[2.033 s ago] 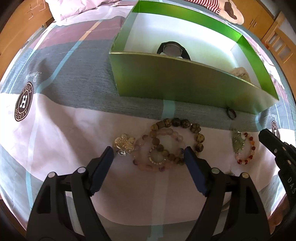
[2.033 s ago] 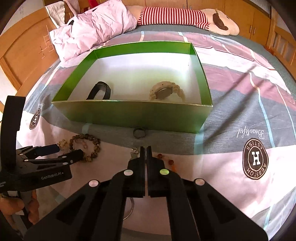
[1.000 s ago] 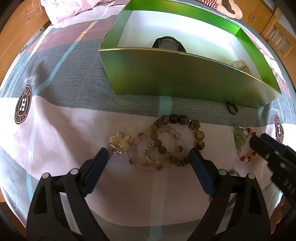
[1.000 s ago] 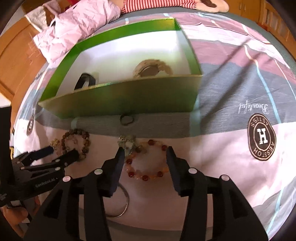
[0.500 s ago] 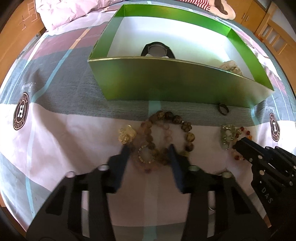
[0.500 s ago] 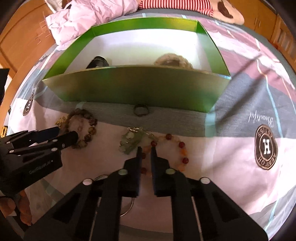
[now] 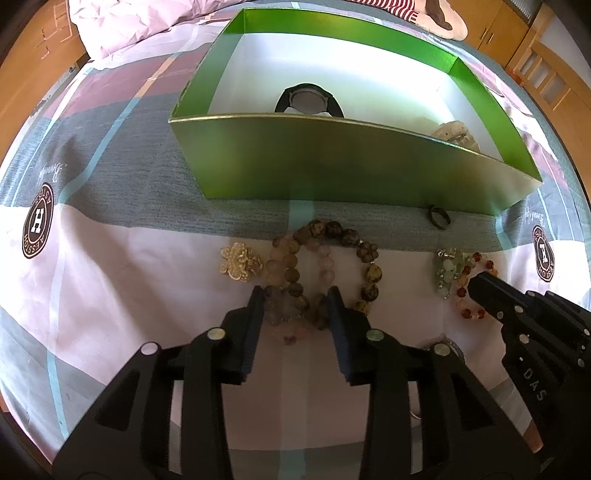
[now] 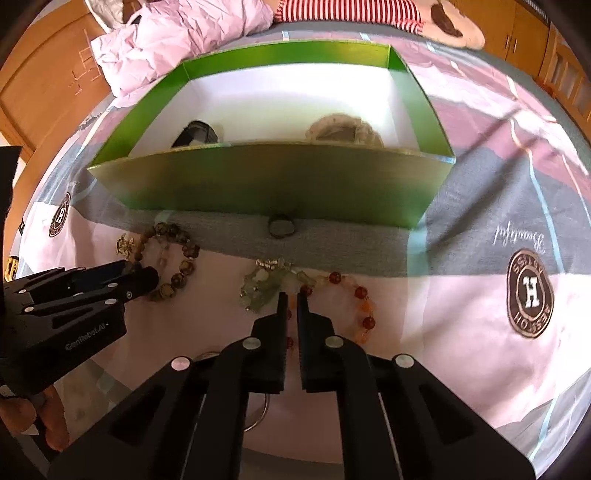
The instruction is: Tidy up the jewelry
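Note:
On the bedspread before the green box (image 7: pixel 332 166) lie overlapping pink (image 7: pixel 280 258) and brown bead bracelets (image 7: pixel 369 273). My left gripper (image 7: pixel 295 299) points down on them, and its pads press the near beads of both from either side; the jaws are opening slightly. To the right lies a red-orange bead bracelet (image 8: pixel 364 306) with a green stone charm (image 8: pixel 266 284). My right gripper (image 8: pixel 290 295) is shut on its near-left strand. A black watch (image 7: pixel 310 99) and a beige watch (image 8: pixel 343 129) lie inside the box.
A gold charm (image 7: pixel 238 262) lies left of the bracelets. A dark ring (image 8: pixel 280 226) sits against the box's front wall. A silver hoop (image 8: pixel 258 417) lies under the right gripper. A pink quilt (image 8: pixel 177 33) and a striped plush toy are behind the box.
The left jaws went from wide to closed on the pink and brown bracelets. The right jaws opened around the red-orange bracelet, then shut on it.

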The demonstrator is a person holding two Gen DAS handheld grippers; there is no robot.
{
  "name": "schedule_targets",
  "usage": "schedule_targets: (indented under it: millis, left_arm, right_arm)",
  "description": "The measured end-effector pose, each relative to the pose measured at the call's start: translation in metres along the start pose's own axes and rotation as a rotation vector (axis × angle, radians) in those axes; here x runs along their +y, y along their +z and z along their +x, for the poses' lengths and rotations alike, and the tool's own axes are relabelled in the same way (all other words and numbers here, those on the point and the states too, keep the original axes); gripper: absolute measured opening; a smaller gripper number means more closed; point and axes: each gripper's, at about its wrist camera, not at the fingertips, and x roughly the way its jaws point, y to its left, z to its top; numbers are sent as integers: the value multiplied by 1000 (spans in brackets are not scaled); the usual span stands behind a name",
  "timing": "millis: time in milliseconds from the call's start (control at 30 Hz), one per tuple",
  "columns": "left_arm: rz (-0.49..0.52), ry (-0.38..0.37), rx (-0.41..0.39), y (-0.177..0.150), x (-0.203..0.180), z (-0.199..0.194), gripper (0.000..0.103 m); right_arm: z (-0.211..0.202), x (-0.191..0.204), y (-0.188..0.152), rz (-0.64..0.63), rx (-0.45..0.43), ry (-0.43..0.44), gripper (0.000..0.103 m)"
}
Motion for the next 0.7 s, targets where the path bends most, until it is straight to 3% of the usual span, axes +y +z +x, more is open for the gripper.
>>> schedule_targets:
  millis: [100,167,367,533,700]
  left_arm:
    - [4,3,4,1,-3,2,41]
    - [8,6,6,1,-3,2,42]
    - [23,8,13,0,-6,4,53]
    - [31,14,16,2,-8,6,54]
    - [32,25,11,3,-8,6,42]
  right_arm:
    - [2,-6,-1,37,12,-12,20]
    - [2,-11,1,64,11,-6,37]
    - [9,-2,-1,30,17,-22,50]
    - [12,11,-4,-45,-1,-74,48]
    - [11,18,-5,-75,-14,-60,20]
